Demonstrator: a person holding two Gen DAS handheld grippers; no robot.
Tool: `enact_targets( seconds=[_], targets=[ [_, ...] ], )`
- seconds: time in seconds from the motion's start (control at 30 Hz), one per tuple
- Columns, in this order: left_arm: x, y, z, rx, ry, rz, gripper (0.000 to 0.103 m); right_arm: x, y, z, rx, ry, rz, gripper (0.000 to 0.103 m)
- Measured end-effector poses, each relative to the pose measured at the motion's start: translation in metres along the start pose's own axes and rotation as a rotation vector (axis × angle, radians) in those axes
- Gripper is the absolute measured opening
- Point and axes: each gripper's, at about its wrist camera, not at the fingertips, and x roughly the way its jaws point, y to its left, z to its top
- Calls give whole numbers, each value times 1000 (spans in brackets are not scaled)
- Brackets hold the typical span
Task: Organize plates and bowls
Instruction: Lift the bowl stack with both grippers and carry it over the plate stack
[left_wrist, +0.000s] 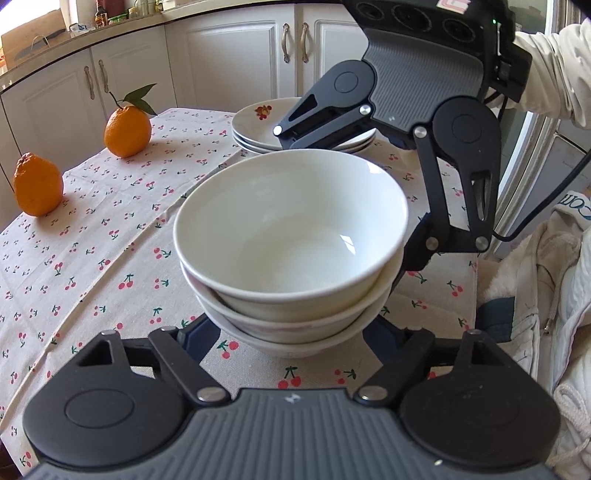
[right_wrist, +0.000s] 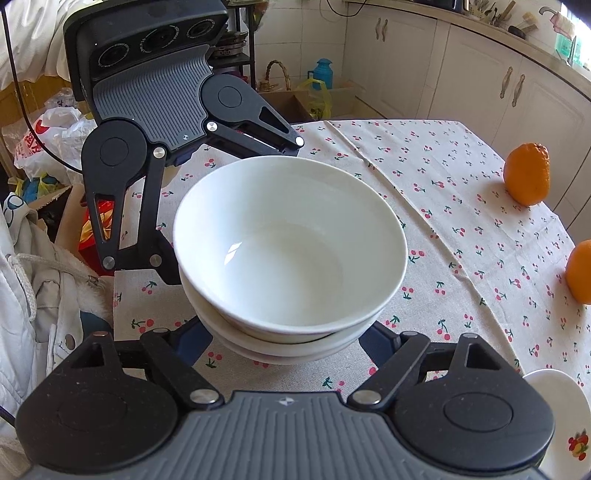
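Cherry-print tablecloth under stacked bowls, plates, two oranges

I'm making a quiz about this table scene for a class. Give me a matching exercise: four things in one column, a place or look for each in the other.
1. bowl stack
2. plate stack
3. leafy orange
4. tablecloth

a. cherry print
b. behind the bowls, fruit motif
c. between both grippers
d. stem and green leaves on top

Pairs: 1-c, 2-b, 3-d, 4-a
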Motion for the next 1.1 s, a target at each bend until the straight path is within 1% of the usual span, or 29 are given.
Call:
enact_targets(
  seconds=[0.3,0.53,0.87,1.1],
  targets=[
    [-2,-7,9,5,1,1,83,-11,-1,-3,6,-2,6,88],
    [-2,-11,31,28,-17,10,83,-34,-10,-7,11,-19,-16,89],
    [11,-13,81,81,-58,11,83,-81,-35,-26,20,-46,-83,89],
    [42,-10,121,130,-92,-10,83,-109,-61,-47,37,-34,-161,89]
  ],
)
